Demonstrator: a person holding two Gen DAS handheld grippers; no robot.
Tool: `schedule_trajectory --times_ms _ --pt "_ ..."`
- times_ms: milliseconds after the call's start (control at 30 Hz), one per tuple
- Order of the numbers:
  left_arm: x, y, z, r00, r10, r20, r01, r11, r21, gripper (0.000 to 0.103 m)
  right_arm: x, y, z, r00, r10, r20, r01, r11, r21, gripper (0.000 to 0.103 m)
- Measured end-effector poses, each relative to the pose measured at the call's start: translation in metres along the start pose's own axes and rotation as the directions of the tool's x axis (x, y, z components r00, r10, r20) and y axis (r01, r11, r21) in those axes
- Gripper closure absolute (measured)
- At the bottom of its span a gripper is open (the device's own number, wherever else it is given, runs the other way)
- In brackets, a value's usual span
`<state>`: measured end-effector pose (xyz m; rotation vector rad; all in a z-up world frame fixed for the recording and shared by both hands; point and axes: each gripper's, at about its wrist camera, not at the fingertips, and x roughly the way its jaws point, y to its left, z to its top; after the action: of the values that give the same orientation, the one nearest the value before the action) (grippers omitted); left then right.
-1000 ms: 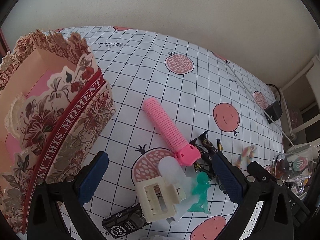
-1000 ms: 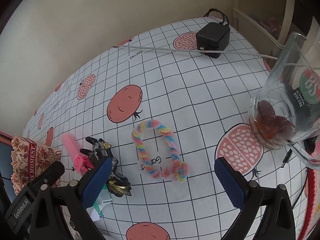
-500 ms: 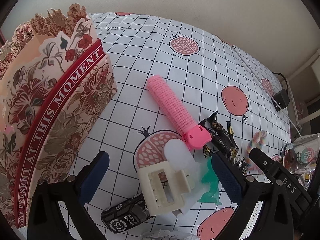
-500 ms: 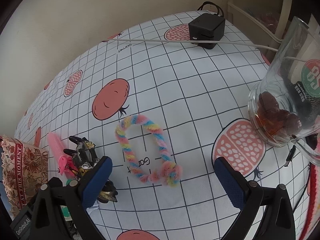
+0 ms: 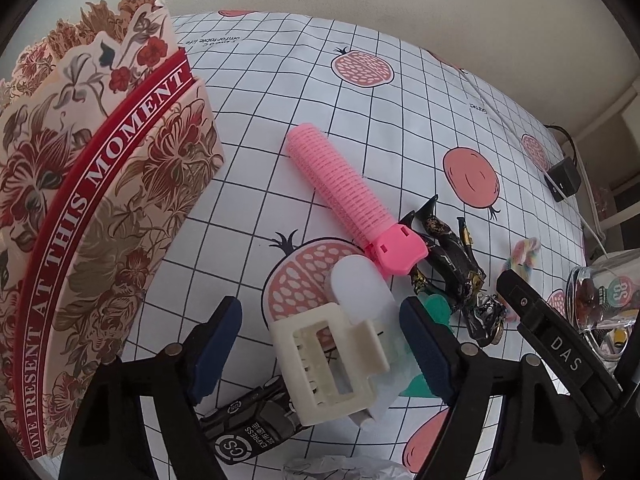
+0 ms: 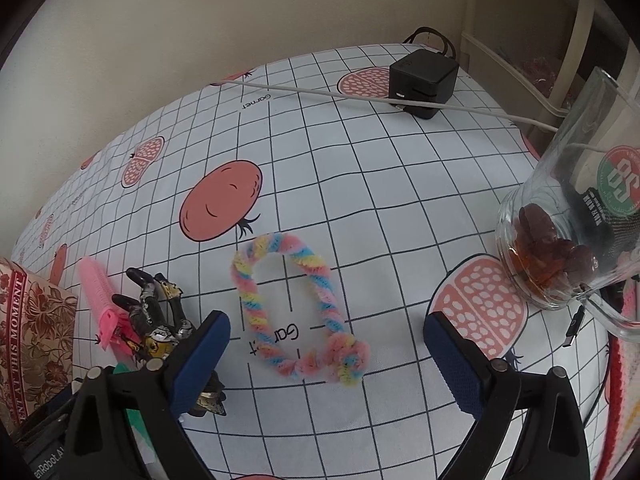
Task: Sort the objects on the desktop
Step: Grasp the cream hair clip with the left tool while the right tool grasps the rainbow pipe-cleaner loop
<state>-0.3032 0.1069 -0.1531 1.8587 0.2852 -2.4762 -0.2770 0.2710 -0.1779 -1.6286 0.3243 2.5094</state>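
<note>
A cream hair claw clip lies on the checked tablecloth between the fingers of my left gripper. Its jaws are closing, with a gap still showing on both sides of the clip. Under the clip are a translucent white piece and a black sachet. My right gripper hangs over a pastel twisted pipe-cleaner loop. Its jaws are closing too, the loop's knotted end lies between them, and neither pad touches it.
A floral paper box stands at the left. A pink hair roller, a black-and-gold claw clip and a green figure lie between the grippers. A glass mug stands right; a black charger with a white cable lies behind.
The left gripper has come closer to the cream clip and its jaws have narrowed around it. The right gripper has shifted until the pastel loop sits between its fingers, which have narrowed slightly.
</note>
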Motion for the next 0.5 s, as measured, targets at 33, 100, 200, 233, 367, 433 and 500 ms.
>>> schedule_trajectory --times_ms 33,100,200,233,367,433,500 --pt "-0.0003 -0.0007 -0.0002 1.000 -0.002 0.001 0.002 1.000 0.003 0.023 -0.0002 0.0008 -0.0005 1.000 -0.011 0.006 0.011 1.000 -0.005 0.011" --pt "-0.0016 -0.0013 -0.0003 1.000 -0.027 0.000 0.027 1.000 0.003 0.032 -0.0008 0.0018 -0.0019 0.999 -0.028 0.015 0.028 1.000 -0.013 0.013" --pt "-0.0039 -0.0054 -0.0007 0.999 -0.034 0.003 0.034 0.999 0.023 0.041 -0.0008 0.0063 -0.0037 0.997 -0.065 0.031 0.066 0.997 -0.044 0.021" --pt "-0.0043 -0.0064 -0.0009 0.999 -0.035 0.004 0.034 0.999 0.027 0.043 -0.0010 0.0076 -0.0038 0.997 -0.073 0.038 0.075 0.996 -0.050 0.025" --pt "-0.0046 -0.0077 -0.0022 0.999 -0.035 0.003 0.035 0.999 0.031 0.045 -0.0025 0.0092 -0.0038 0.995 -0.078 0.064 0.082 0.995 -0.050 0.035" --pt "-0.0051 -0.0092 -0.0025 0.999 -0.034 0.004 0.034 0.999 0.029 0.046 -0.0028 0.0094 -0.0045 0.994 -0.079 0.079 0.082 0.996 -0.046 0.041" --pt "-0.0033 -0.0075 -0.0009 0.999 -0.035 0.003 0.034 0.999 0.030 0.046 -0.0030 0.0098 -0.0050 0.992 -0.085 0.092 0.090 0.995 -0.043 0.047"
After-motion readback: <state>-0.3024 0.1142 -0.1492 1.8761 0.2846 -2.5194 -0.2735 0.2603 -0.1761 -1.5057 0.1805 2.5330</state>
